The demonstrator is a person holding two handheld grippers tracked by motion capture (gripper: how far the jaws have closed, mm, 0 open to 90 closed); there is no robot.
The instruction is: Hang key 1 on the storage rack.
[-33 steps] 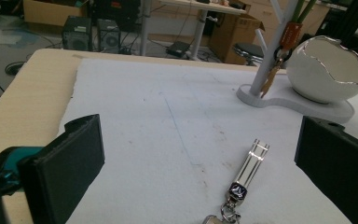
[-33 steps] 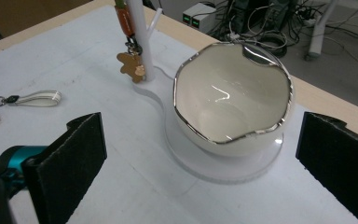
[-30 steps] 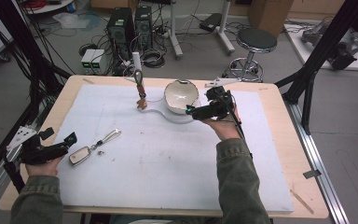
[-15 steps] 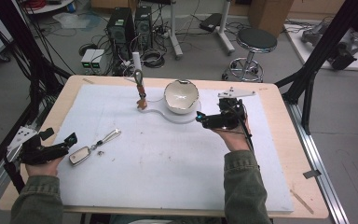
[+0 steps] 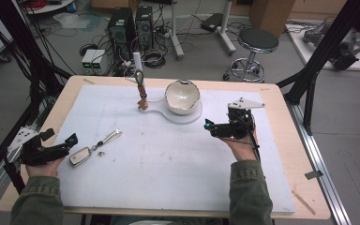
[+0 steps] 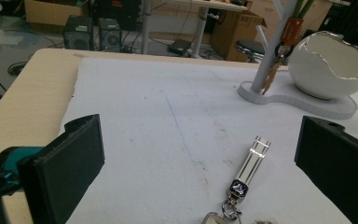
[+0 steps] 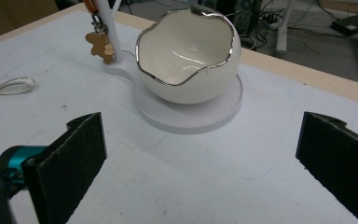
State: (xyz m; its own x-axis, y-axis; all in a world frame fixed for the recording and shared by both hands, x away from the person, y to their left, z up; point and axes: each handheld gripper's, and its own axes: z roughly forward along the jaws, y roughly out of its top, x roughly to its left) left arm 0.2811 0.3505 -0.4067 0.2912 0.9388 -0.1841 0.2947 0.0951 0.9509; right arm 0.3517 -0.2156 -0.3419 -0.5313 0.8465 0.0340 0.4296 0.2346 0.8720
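The key fob [image 5: 80, 156] lies flat on the white mat [image 5: 168, 173], far from the egg bowl [image 5: 182, 96], toward the near left corner of the mat. A shiny silver strap [image 5: 109, 138] is clipped to the key fob and points up toward the egg bowl. In the left gripper view the silver strap [image 6: 251, 158] lies between the 2 black jaws, a bit ahead of them, and nothing touches it.

The left gripper [image 5: 58, 145] sits just beside the key fob, on the side away from the egg bowl. Its 2 jaws are wide apart and hold nothing. A hand holds it at the left edge of the mat.

The egg bowl is white with a shiny wavy rim. It stands on a flat white base [image 5: 187, 116] near the far edge of the mat. A thin white post [image 5: 138, 63] rises from the same base, just left of the egg bowl. A little brown bear charm [image 5: 143, 104] hangs on the post.

The right gripper [image 5: 209, 126] is near the egg bowl, on its right and a bit closer to the person. It points at the egg bowl [image 7: 189, 56]. Its 2 jaws are wide apart too, and it holds nothing. It does not touch the egg bowl or the base.

The mat lies on a wooden table [image 5: 290, 140].
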